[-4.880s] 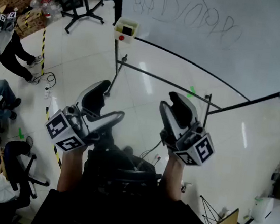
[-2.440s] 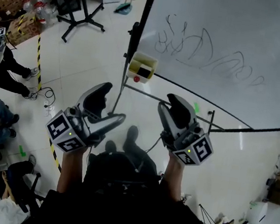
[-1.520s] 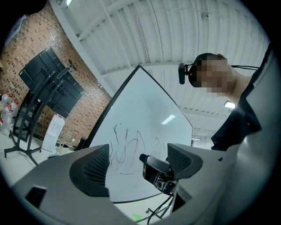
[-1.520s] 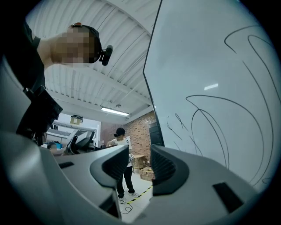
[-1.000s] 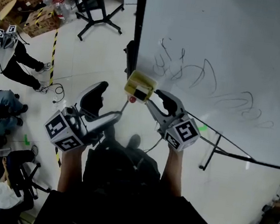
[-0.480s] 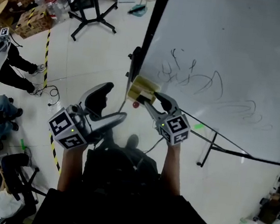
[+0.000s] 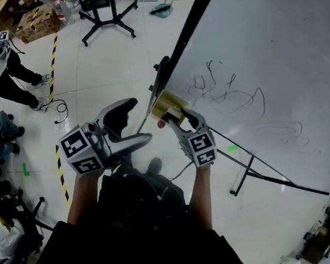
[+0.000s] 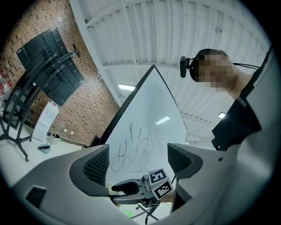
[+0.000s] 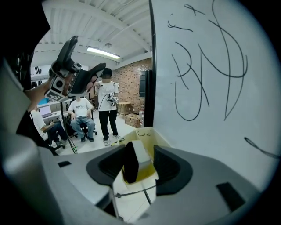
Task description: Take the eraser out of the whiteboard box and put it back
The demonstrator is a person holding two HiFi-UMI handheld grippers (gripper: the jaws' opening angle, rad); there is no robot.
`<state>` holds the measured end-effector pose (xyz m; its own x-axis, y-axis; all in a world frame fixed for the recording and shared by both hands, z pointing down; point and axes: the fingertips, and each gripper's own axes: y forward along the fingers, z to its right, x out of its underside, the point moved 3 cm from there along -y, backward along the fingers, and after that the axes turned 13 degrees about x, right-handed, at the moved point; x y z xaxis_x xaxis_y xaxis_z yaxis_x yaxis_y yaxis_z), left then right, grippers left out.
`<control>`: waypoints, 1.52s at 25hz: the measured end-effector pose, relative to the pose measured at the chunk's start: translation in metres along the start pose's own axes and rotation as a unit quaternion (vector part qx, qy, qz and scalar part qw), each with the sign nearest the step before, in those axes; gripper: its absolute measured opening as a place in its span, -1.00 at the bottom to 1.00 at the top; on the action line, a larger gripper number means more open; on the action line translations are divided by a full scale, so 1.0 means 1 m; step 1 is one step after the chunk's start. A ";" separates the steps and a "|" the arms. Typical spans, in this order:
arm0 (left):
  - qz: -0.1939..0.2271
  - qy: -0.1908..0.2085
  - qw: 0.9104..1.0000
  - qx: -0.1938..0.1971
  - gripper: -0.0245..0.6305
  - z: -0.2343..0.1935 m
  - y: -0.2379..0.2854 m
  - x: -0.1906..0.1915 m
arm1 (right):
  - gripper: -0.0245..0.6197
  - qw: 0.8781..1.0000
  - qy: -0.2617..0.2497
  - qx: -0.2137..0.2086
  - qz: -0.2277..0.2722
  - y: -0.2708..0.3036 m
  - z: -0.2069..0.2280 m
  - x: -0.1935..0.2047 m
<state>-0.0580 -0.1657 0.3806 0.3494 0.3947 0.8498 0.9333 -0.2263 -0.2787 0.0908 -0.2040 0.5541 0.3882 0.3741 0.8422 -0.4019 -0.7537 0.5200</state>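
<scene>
Right jaws newly apart, eraser (image 9: 131,161) between

The left tool (image 7: 131,124) is held roughly level, its jaws spread wide with nothing between them. The right tool (image 7: 181,117) is carried forward on the right arm (image 7: 202,191) and tipped downward. Its jaws have just been opening and are stood apart around the eraser (image 9: 131,160).

A black stand (image 7: 104,6) rests near yellow-black striped floor tape (image 7: 53,65).
</scene>
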 end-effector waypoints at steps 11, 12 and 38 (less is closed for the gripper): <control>-0.006 -0.002 1.000 -0.002 0.34 -0.002 0.002 0.003 | -0.27 0.997 -0.077 0.003 -0.007 -0.001 -0.012 0.003; -0.006 -0.003 1.000 -0.002 0.34 -0.002 0.003 0.003 | -0.28 0.997 -0.080 0.003 -0.006 0.000 -0.012 0.003; -0.006 0.009 1.000 0.001 0.34 0.004 0.007 -0.005 | -0.43 0.990 -0.026 0.023 0.135 -0.055 0.011 -0.074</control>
<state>-0.0533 -0.1656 0.3724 0.3372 0.3812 0.8608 0.9374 -0.2207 -0.2695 0.0932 -0.1957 0.4615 0.3145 0.1273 0.9407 -0.4601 -0.8464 0.2683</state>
